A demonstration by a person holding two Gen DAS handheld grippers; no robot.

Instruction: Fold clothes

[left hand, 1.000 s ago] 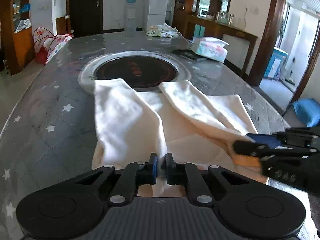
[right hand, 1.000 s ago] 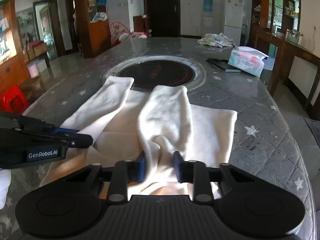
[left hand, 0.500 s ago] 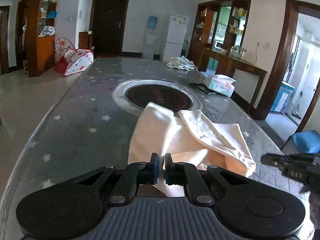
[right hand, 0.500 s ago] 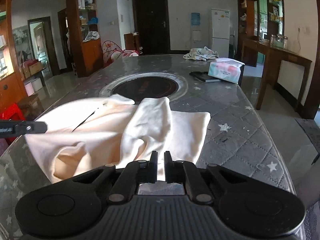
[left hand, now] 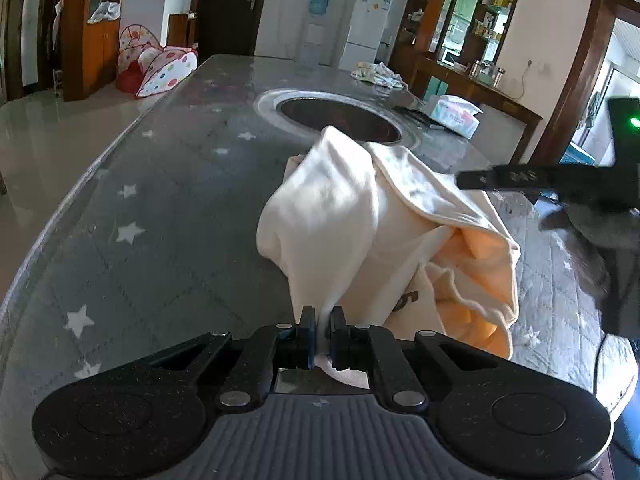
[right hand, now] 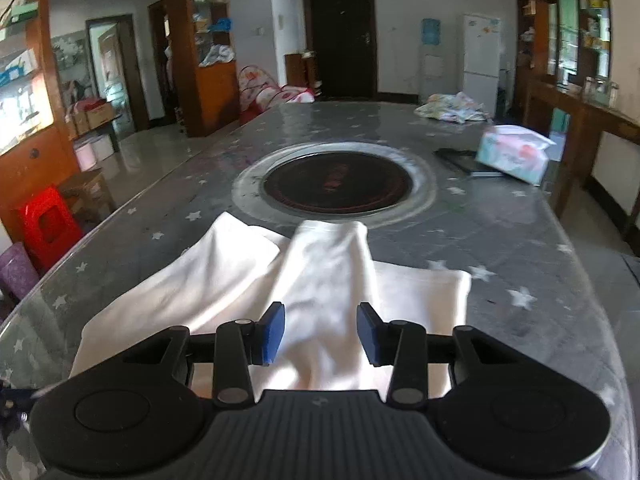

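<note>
Cream cloth is pinched between the blue pads of the left gripper (left hand: 322, 336), low in the centre of the left wrist view; its jaws are nearly closed on a fold of the garment (left hand: 360, 216). From that pinch the garment rises and bunches toward the middle of the frame, lifted off the table (left hand: 160, 200), with an orange-lit inner layer showing on its right side. At the right edge of the same view the right gripper (left hand: 520, 178) shows as a dark bar reaching in beside the cloth.

In the right wrist view the right gripper (right hand: 321, 334) stands wide apart, its blue pads (right hand: 274, 332) clear of the fabric, nothing held between them. The garment (right hand: 312, 280) lies just beyond and under the fingers, spread over the near end of the star-patterned table (right hand: 520, 240), its far edge touching the round inset hob (right hand: 338, 182). Farther back, in the upper right, sit a tissue pack (right hand: 514, 152) and a crumpled cloth (right hand: 452, 106).
</note>
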